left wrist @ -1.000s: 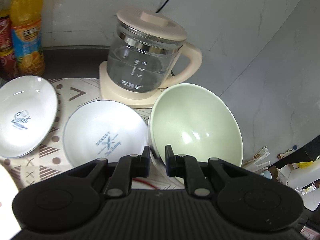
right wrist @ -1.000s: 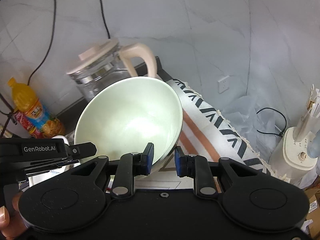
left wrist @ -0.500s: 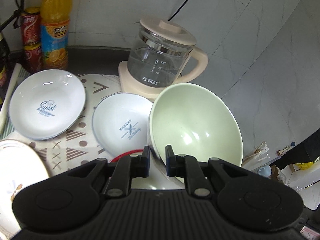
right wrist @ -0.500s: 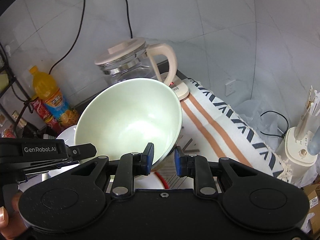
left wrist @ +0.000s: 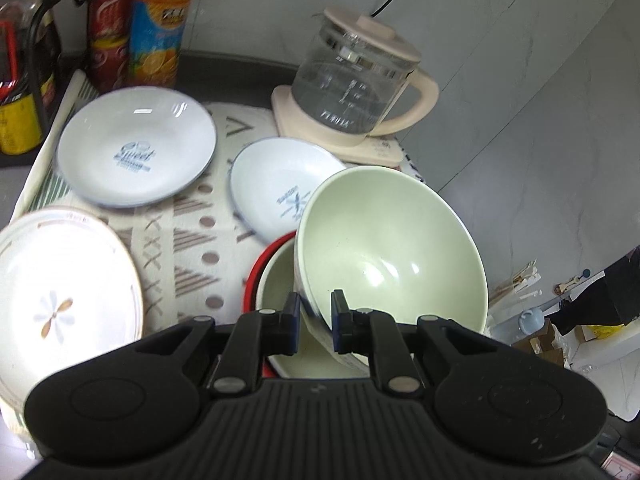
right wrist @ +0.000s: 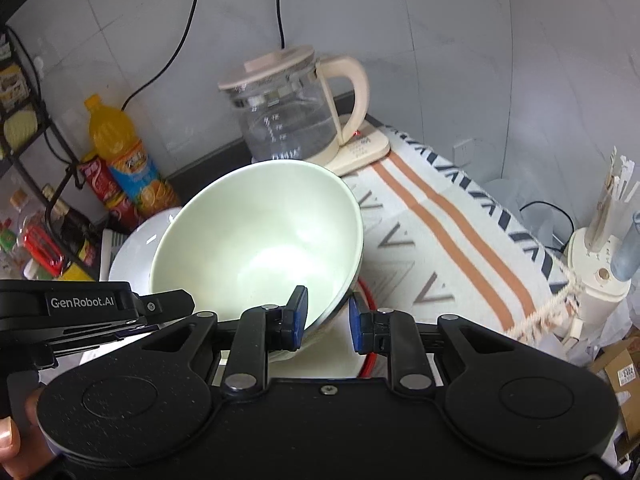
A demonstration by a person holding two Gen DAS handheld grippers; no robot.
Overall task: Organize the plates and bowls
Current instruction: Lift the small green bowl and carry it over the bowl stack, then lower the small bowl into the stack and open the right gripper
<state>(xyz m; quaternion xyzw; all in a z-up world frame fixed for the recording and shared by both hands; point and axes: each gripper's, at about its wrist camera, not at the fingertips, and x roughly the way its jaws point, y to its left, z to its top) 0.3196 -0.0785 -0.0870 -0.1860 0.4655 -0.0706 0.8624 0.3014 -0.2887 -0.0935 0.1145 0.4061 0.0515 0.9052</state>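
Left wrist: green bowl (left wrist: 392, 248) between tongs (left wrist: 313, 322).

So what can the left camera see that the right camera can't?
Only the left wrist view shows the "Sweet" plate, the flower plate and the left hand-held gripper gripping the rim.

Only the right wrist view shows the orange-striped cloth, the white appliance and the right hand-held gripper.

Both show the green bowl, glass kettle and orange juice bottle.
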